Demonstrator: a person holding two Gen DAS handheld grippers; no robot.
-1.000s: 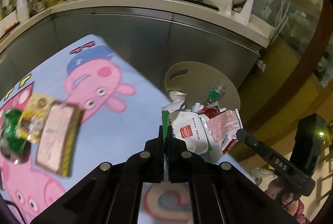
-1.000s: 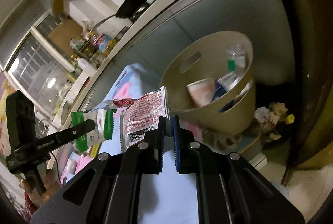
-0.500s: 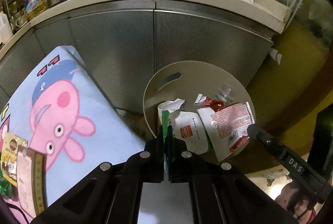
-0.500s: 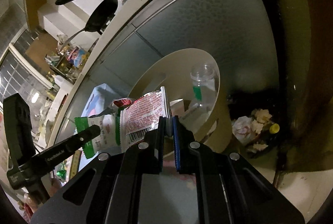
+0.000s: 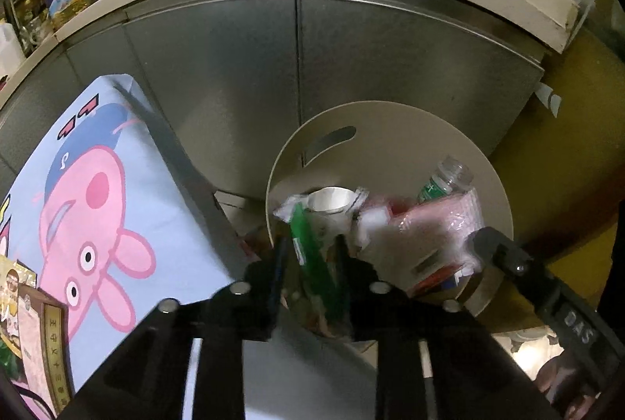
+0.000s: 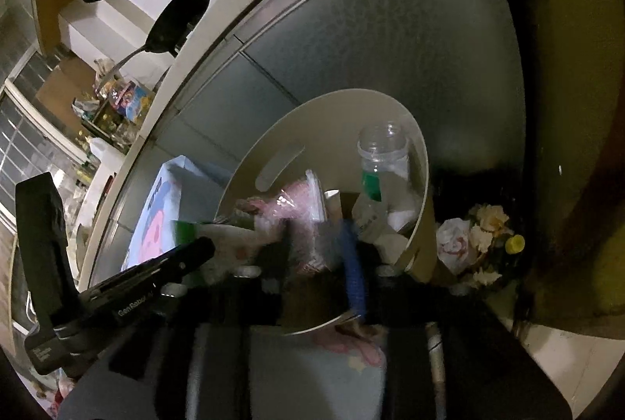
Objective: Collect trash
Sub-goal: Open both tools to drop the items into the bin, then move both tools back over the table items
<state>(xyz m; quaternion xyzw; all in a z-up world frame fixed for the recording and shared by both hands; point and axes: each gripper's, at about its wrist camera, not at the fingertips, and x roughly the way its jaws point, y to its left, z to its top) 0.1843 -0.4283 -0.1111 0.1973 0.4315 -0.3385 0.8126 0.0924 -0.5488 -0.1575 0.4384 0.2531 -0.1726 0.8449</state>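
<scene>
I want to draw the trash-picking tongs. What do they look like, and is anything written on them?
Both are black, blocky plastic with round silver bolts. The left tongs end in two flat fingers. The right tongs have a ridged blue pad on one finger. From the side, each is a long black bar on a boxy body; the right one has white letters reading "DAS", the left "GenRobot". No sleeves or cables are visible.

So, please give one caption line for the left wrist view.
Left gripper, jaws opening, releases a green-and-white wrapper over the beige trash bin.
</scene>
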